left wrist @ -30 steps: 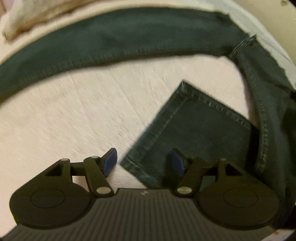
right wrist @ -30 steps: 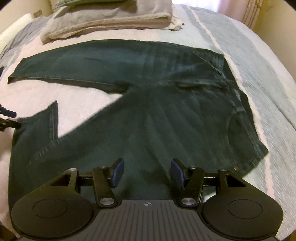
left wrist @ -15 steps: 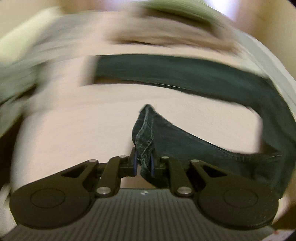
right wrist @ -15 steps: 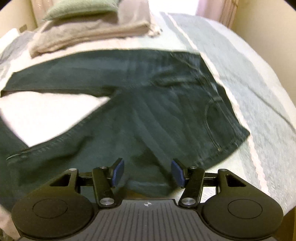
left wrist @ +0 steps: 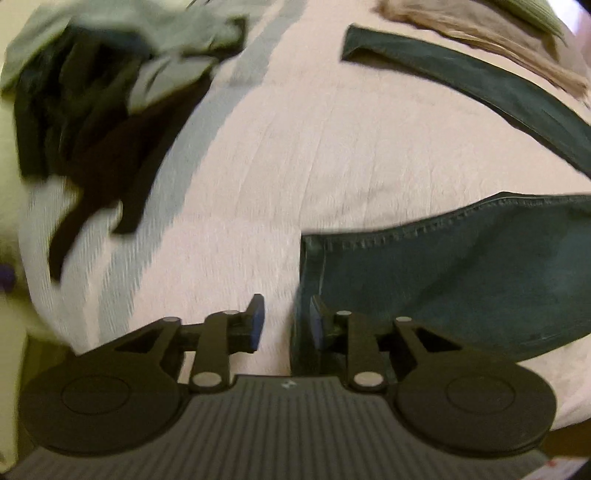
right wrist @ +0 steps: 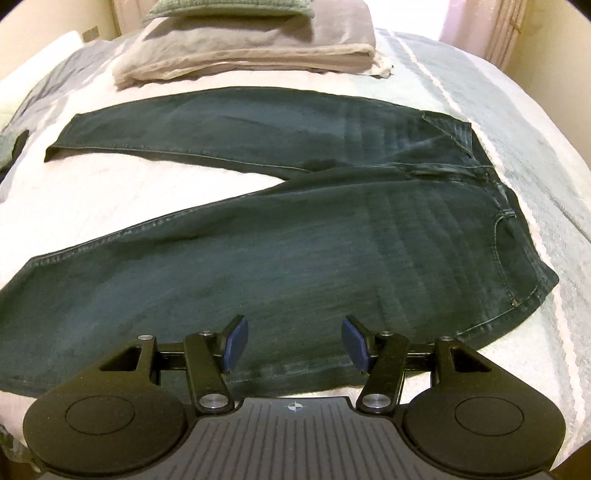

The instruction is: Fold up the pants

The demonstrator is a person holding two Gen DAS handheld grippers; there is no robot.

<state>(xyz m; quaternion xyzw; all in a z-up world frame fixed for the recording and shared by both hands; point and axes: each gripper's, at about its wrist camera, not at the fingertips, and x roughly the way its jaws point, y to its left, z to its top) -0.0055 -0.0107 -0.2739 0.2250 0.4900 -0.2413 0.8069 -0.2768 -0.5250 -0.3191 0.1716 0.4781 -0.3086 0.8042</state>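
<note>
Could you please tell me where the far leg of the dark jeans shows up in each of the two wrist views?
Left wrist: the far leg runs as a dark band across the upper right, its cuff end toward top centre.
Right wrist: it lies across the upper middle, with its cuff at the left.
Shared landmark: the folded beige fabric just beyond that leg.

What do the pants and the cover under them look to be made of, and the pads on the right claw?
Pants: looks like dark denim, matte, with contrast-stitched seams, a rivet and faded creases near the waistband. Bed cover: apparently a soft woven or knit textile, pale pink with grey-blue stripes and a ribbed texture. Right claw pads: blue, matte, probably rubber or foam; the black arms look like plastic.
</note>
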